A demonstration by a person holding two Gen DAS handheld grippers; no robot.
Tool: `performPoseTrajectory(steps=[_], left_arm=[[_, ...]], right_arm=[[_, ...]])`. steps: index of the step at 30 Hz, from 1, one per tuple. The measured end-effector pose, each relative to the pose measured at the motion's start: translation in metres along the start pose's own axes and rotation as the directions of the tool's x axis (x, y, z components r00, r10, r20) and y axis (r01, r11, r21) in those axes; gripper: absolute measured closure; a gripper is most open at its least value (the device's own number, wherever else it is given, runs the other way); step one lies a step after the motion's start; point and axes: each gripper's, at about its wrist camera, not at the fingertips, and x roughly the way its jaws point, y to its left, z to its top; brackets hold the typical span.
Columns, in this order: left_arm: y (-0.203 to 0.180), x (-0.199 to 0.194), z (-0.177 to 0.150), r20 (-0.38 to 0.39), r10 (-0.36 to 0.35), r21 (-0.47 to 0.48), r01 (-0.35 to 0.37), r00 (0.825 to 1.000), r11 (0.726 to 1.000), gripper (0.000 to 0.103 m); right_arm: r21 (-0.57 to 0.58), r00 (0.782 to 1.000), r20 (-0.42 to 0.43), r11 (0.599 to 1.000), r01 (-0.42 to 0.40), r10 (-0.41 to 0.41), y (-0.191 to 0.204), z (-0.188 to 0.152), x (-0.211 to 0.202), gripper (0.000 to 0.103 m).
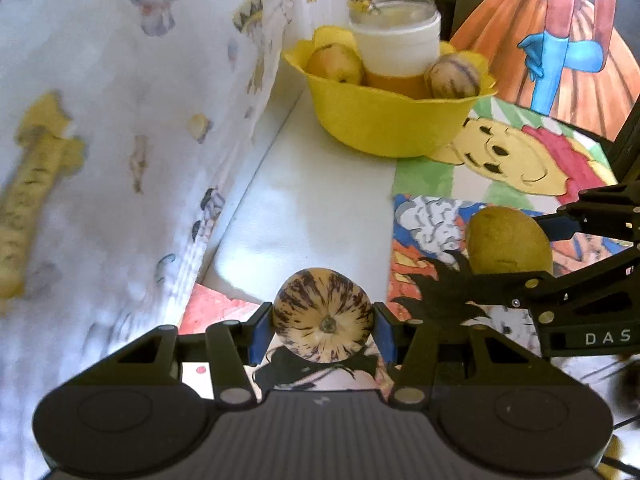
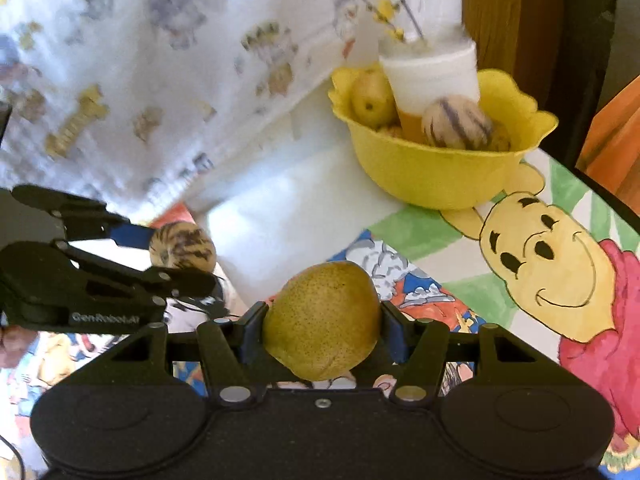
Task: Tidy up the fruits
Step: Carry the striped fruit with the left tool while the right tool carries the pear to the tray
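My left gripper is shut on a cream fruit with dark purple stripes, stem end facing the camera. My right gripper is shut on a speckled yellow-green pear. Each gripper shows in the other's view: the pear at the right of the left wrist view, the striped fruit at the left of the right wrist view. Both are held above the table, short of a yellow bowl. That bowl holds a yellow pear, another striped fruit and a white jar.
A white cloth with small printed figures hangs along the left. The table carries colourful cartoon drawings, among them a yellow bear. A wooden post stands behind the bowl. An orange painted picture leans at the back right.
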Motion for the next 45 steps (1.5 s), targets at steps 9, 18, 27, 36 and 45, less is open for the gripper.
performPoseTrajectory(steps=[9, 18, 27, 36, 45], left_arm=[[-0.019, -0.061, -0.003, 0.064, -0.018, -0.01, 0.019, 0.998, 1.0, 0.047], [-0.055, -0.116, -0.009, 0.126, -0.125, 0.058, 0.118, 0.984, 0.991, 0.047], [-0.094, -0.139, -0.045, 0.07, -0.293, 0.201, 0.275, 0.953, 0.94, 0.047], [-0.131, -0.148, -0.087, -0.012, -0.401, 0.338, 0.381, 0.916, 0.86, 0.047], [-0.152, -0.142, -0.126, -0.106, -0.416, 0.403, 0.421, 0.903, 0.813, 0.047]], right_arm=[[0.064, 0.989, 0.122, 0.995, 0.076, -0.083, 0.008, -0.013, -0.094, 0.042], [0.203, 0.937, 0.178, 0.943, 0.266, -0.302, 0.024, -0.071, -0.188, 0.042], [0.4, 0.872, 0.109, 0.824, 0.401, -0.477, 0.063, -0.159, -0.24, 0.042], [0.526, 0.843, 0.009, 0.719, 0.454, -0.538, 0.109, -0.235, -0.243, 0.042], [0.537, 0.857, -0.072, 0.704, 0.465, -0.511, 0.128, -0.277, -0.225, 0.042]])
